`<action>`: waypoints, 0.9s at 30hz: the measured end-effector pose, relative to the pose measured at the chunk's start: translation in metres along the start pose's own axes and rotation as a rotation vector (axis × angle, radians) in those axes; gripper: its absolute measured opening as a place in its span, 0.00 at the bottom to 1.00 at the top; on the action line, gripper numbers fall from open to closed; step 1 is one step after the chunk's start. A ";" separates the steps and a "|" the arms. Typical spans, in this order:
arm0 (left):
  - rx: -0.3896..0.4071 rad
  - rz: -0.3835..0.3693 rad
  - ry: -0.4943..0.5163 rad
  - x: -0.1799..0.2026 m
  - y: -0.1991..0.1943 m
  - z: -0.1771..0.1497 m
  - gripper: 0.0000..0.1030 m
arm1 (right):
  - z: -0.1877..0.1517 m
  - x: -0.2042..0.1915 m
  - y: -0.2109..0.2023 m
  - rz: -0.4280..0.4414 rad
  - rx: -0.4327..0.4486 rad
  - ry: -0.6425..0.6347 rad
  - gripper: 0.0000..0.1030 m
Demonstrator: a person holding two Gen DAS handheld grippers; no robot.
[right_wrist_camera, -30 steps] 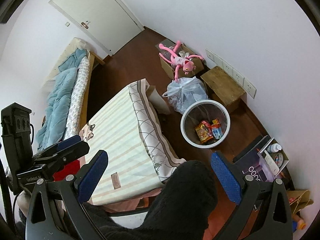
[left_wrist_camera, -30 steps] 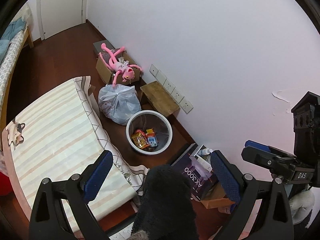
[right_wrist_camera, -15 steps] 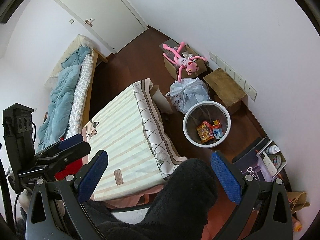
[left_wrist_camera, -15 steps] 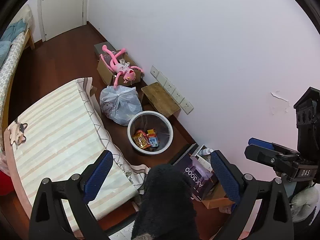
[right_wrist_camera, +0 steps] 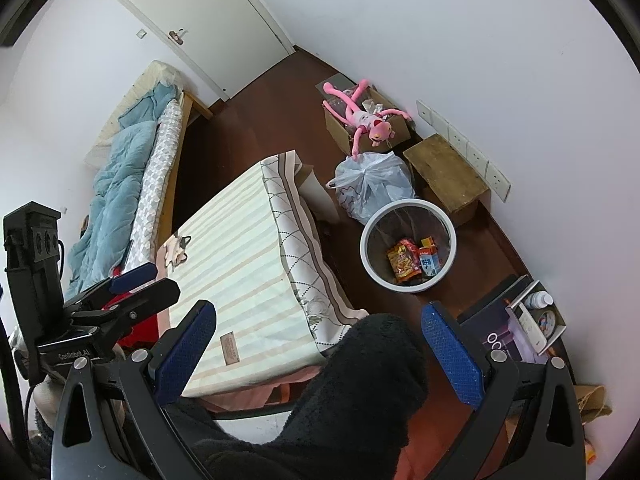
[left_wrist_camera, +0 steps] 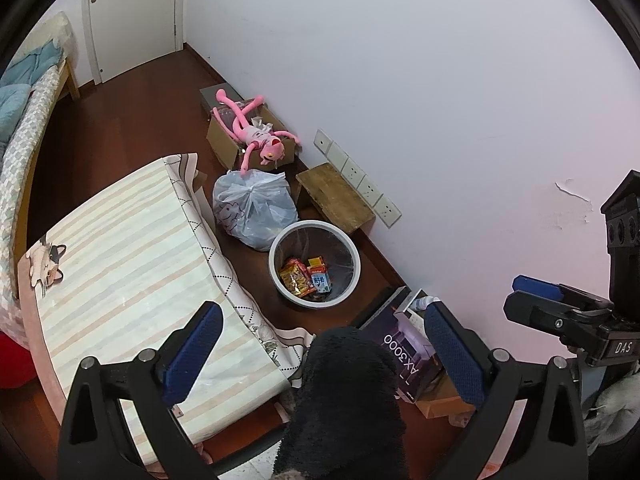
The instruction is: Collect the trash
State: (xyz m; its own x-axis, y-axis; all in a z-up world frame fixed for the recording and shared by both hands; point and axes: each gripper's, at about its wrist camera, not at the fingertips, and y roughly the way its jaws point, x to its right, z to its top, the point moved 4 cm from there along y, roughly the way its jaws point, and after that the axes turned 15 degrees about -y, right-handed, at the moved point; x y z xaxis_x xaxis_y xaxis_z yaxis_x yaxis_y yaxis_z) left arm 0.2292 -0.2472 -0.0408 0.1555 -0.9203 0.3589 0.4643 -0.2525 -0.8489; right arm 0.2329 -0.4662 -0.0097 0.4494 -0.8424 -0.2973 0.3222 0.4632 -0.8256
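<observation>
Left gripper [left_wrist_camera: 322, 350] and right gripper [right_wrist_camera: 320, 350], both spread wide and holding nothing, high above a white wastebasket [left_wrist_camera: 276, 270] containing snack wrappers [left_wrist_camera: 297, 279], beside a tied plastic bag [left_wrist_camera: 254, 208].

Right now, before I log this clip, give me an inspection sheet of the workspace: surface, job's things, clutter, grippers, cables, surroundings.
Surface: striped cloth-covered table, with only a small cat-print cloth at its far edge.
Job's things: round white wastebasket on the dark wood floor, with colourful snack wrappers inside; tied translucent plastic bag beside it.
Clutter: pink plush toy lying across an open cardboard box; small wooden stool; dark purple AX3000 carton.
Grippers: left gripper open, holding nothing; right gripper open, holding nothing.
Cables: black cable near the left gripper's rig.
Surroundings: bed with blue duvet, closed white door, row of wall sockets.
</observation>
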 end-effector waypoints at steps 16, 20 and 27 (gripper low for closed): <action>-0.003 -0.006 0.010 0.003 0.001 0.000 1.00 | -0.004 0.000 -0.002 -0.007 -0.014 -0.010 1.00; -0.006 -0.010 0.010 0.003 0.001 0.000 1.00 | -0.005 0.000 -0.003 -0.008 -0.012 -0.013 1.00; -0.012 -0.021 0.020 0.003 -0.001 -0.002 1.00 | -0.007 0.003 -0.003 -0.006 -0.019 -0.013 1.00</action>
State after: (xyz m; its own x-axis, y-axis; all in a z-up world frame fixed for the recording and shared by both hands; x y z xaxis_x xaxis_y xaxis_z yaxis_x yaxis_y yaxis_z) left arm 0.2269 -0.2498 -0.0396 0.1286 -0.9205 0.3690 0.4570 -0.2753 -0.8458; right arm 0.2275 -0.4721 -0.0109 0.4581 -0.8417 -0.2858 0.3096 0.4525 -0.8363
